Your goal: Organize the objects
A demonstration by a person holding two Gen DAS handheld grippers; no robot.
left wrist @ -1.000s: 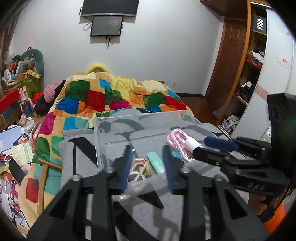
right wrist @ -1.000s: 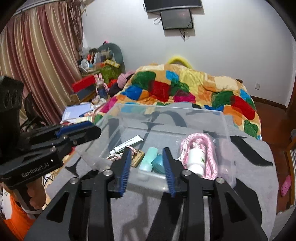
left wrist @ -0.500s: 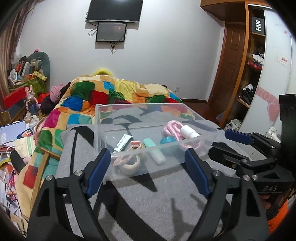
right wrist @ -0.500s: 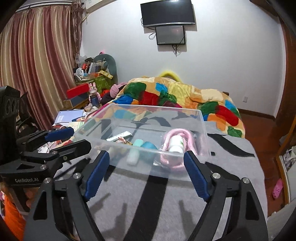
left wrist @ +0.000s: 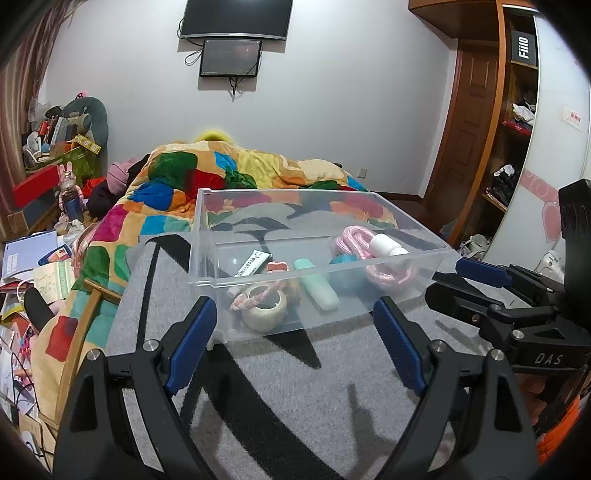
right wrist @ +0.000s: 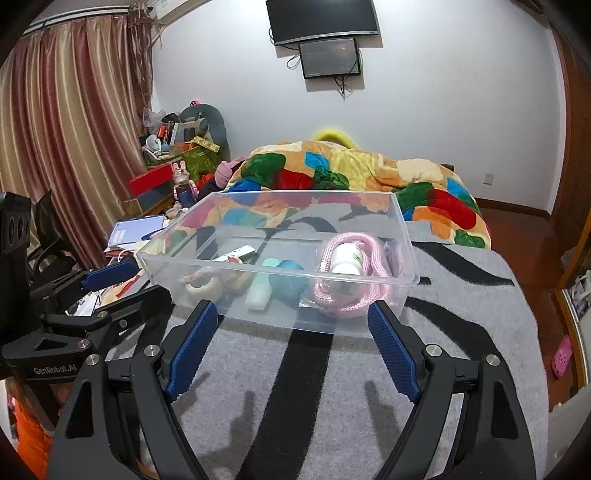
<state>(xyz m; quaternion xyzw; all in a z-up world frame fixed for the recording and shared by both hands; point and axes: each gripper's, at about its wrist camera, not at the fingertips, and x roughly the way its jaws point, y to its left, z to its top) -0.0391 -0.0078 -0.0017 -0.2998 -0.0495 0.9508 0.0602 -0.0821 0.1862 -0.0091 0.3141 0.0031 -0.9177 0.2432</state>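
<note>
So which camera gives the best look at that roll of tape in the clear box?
The left wrist view: the tape roll sits near its front wall, its ring shape plain. In the right wrist view the tape roll is off to the side, blurred behind plastic.

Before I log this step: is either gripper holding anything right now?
Left gripper: open, holding nothing, short of the clear bin.
Right gripper: open, holding nothing, also short of the bin.

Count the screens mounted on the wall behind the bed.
2. A large dark television hangs high on the white wall, and a smaller monitor sits directly beneath it, with cables dangling below. None seem hidden.
</note>
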